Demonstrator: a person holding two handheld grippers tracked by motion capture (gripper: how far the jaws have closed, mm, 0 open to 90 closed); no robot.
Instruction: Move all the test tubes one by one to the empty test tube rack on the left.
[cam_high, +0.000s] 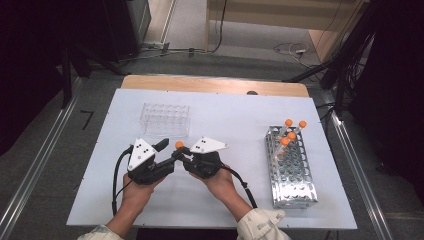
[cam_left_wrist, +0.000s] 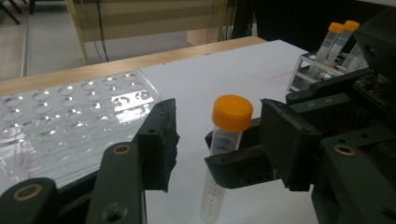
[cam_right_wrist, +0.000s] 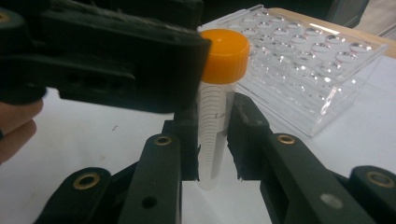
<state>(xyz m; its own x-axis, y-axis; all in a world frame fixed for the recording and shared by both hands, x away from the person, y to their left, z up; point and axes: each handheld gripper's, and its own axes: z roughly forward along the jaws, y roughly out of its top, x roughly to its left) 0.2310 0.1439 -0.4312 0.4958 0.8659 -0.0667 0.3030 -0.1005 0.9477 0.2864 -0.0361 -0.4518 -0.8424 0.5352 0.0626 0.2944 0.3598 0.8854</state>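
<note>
**Handover of the tube, mid-step**

Right tongs are clenched on the body of a tube with an orange cap, holding it upright above the table, between the two hands near the front middle. The high view shows the cap right where the two tools meet.

Left tongs sit around the cap end. In the left gripper view the tube stands between the jaws with a clear gap on the left side; the right pad looks close, contact can't be confirmed. So: left not gripping yet, jaws part-closed around it.

Clear rack sits empty just behind the hands. Metal rack at the right, well apart, carries several more capped tubes.

My read: a hand-to-hand transfer, or left grabbing the cap to unscrew it. Can't tell which.

Next move needs:
- left closes squarely on the cap or upper body, centred, without knocking the tube sideways
- right holds firm until left has it
- only then release or twist

Risk: an off-centre left pad tilts the tube in the right grip.
</note>
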